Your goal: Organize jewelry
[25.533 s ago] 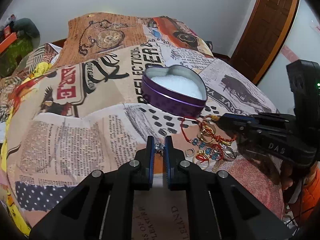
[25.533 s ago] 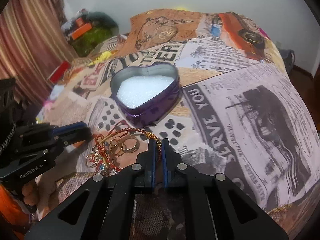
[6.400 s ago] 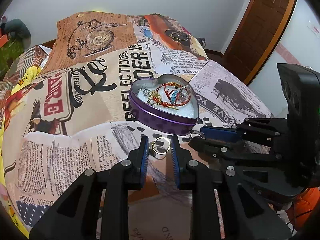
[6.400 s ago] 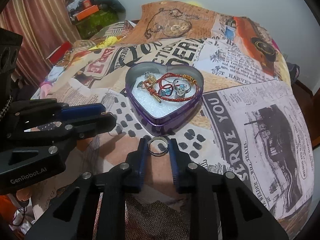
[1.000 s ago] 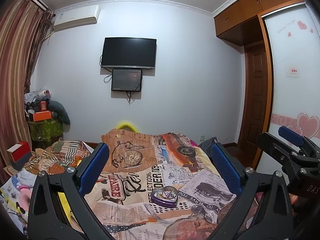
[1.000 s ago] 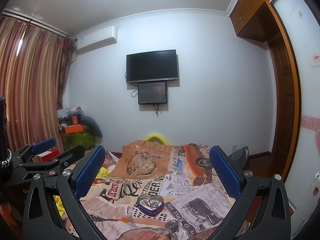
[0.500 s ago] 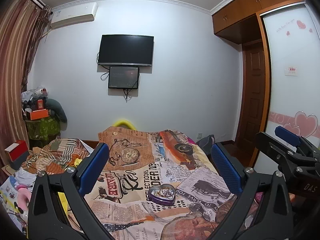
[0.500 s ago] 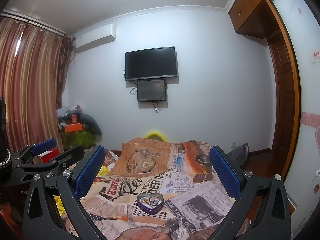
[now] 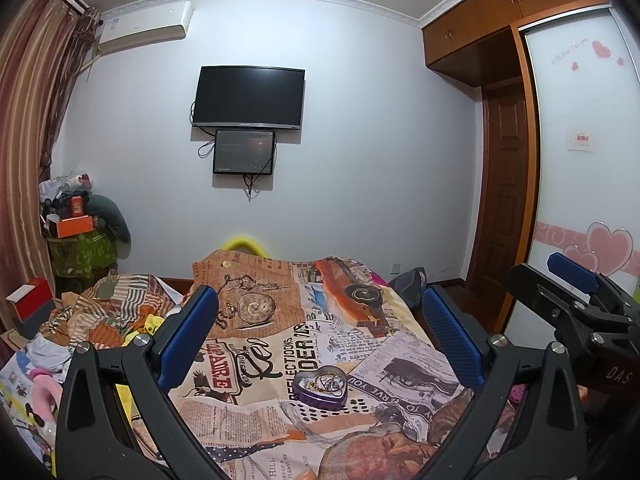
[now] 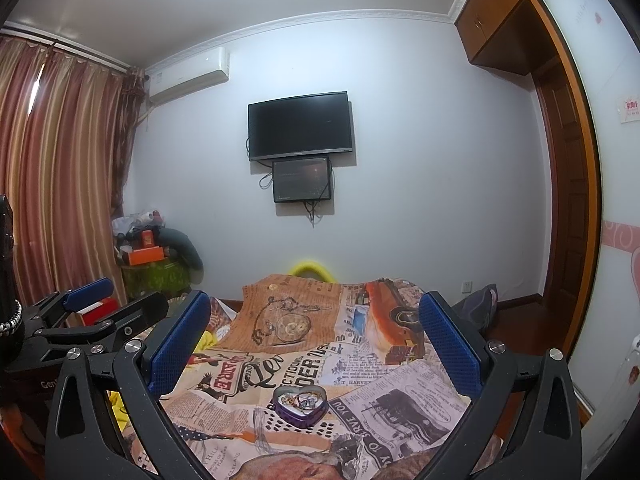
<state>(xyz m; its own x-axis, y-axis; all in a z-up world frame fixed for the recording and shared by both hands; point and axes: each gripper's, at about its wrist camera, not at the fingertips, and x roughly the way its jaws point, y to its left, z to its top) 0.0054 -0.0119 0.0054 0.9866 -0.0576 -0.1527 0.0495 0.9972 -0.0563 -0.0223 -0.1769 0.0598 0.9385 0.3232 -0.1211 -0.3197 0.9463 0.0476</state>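
A bed (image 9: 256, 412) with a newspaper-print cover lies below both grippers. The purple heart tin (image 9: 320, 388) sits on it, ahead between the fingers, with the jewelry (image 9: 326, 379) inside. Far off, a TV (image 9: 248, 96) hangs on the wall. The left gripper (image 9: 320, 336) and right gripper (image 10: 314, 338) are both spread wide, holding nothing.

White wall, mounted TV (image 9: 249, 96), striped curtains (image 10: 60, 168), wooden door (image 9: 505, 196), patterned bedspread (image 9: 280, 320).

Bare bedspread (image 9: 256, 408) rings the heart tin (image 9: 320, 385); a clothes heap (image 9: 100, 312) crowds its left edge
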